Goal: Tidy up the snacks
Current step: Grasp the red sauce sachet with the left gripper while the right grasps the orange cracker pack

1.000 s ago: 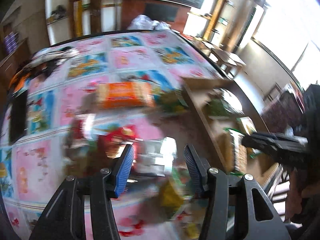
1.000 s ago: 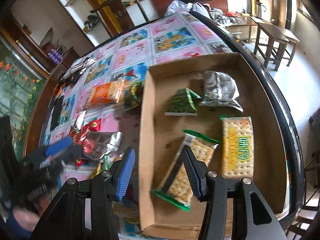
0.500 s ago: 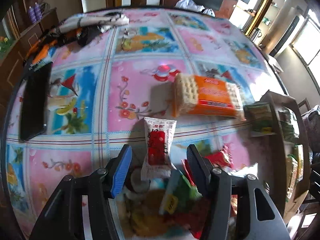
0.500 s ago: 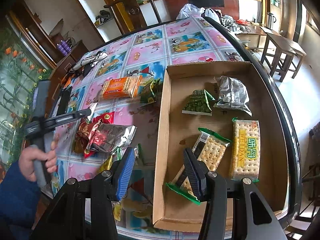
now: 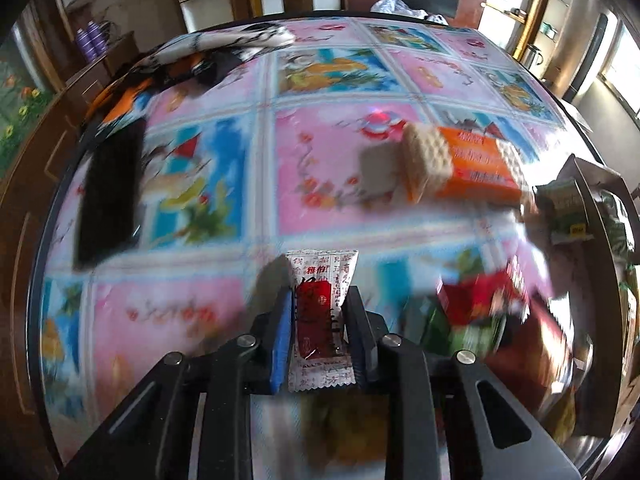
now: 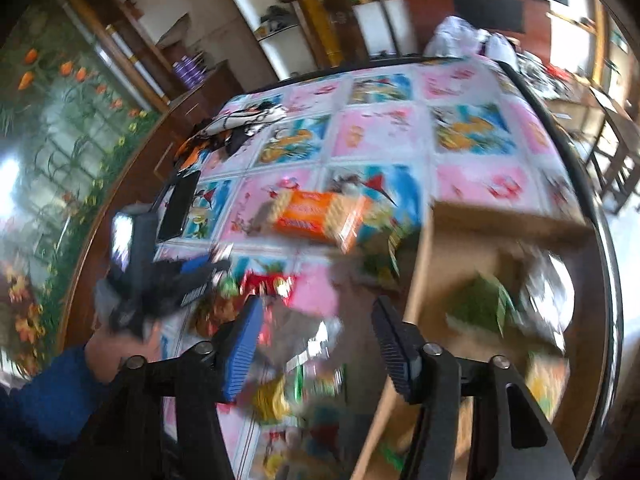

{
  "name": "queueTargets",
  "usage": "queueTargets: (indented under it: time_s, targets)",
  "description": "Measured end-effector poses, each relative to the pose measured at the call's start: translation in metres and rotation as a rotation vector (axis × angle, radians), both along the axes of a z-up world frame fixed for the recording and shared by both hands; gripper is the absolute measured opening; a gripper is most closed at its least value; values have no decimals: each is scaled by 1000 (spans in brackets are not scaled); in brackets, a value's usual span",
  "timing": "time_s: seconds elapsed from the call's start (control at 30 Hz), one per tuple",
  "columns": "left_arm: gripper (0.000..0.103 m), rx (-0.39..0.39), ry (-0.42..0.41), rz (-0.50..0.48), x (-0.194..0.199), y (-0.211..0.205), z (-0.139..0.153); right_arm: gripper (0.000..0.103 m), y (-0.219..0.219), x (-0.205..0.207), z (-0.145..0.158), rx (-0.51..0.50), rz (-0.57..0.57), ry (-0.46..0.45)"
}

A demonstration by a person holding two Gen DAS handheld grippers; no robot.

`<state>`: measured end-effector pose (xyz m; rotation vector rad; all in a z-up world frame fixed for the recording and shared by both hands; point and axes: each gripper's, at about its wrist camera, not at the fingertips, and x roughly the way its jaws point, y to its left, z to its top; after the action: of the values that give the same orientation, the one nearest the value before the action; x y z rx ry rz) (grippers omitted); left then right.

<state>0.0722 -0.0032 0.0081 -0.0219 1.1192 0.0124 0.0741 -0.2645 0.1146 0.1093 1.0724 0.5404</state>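
Observation:
My left gripper (image 5: 318, 300) is shut on a small white-and-red snack sachet (image 5: 320, 320), held just above the tablecloth. It shows in the right wrist view (image 6: 200, 276) at the left, blurred. My right gripper (image 6: 316, 316) is open and empty above a blurred pile of loose snack packets (image 6: 292, 344). An orange cracker pack (image 5: 464, 164) lies on the cloth, also in the right wrist view (image 6: 320, 216). The cardboard box (image 6: 496, 220) stands at the right with packets inside. A pile of red and green packets (image 5: 476, 312) lies right of my left gripper.
A black phone (image 5: 108, 192) lies at the table's left; it also shows in the right wrist view (image 6: 180, 204). Cloth and dark items (image 5: 208, 56) sit at the far left corner. A green packet (image 5: 568, 212) leans by the box wall (image 5: 600, 208). Shelves and chairs stand beyond the table.
My left gripper has closed on the white-and-red sachet that lay between its fingers. My right gripper has swung left and down from the box toward the loose pile.

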Motion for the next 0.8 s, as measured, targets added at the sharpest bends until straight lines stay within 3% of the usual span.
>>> queueTargets:
  time_s: [0.13, 0.43, 0.63, 0.8]
  targets:
    - [25, -4, 10, 39, -28, 13, 1, 68, 37, 57, -19, 17, 75, 15]
    - [25, 10, 19, 70, -55, 21, 2, 71, 79, 159, -84, 20, 58, 103]
    - [25, 14, 11, 66, -56, 20, 2, 75, 70, 161, -103, 127, 51, 212]
    - [25, 19, 4, 58, -56, 20, 2, 79, 98, 135, -97, 50, 202, 189]
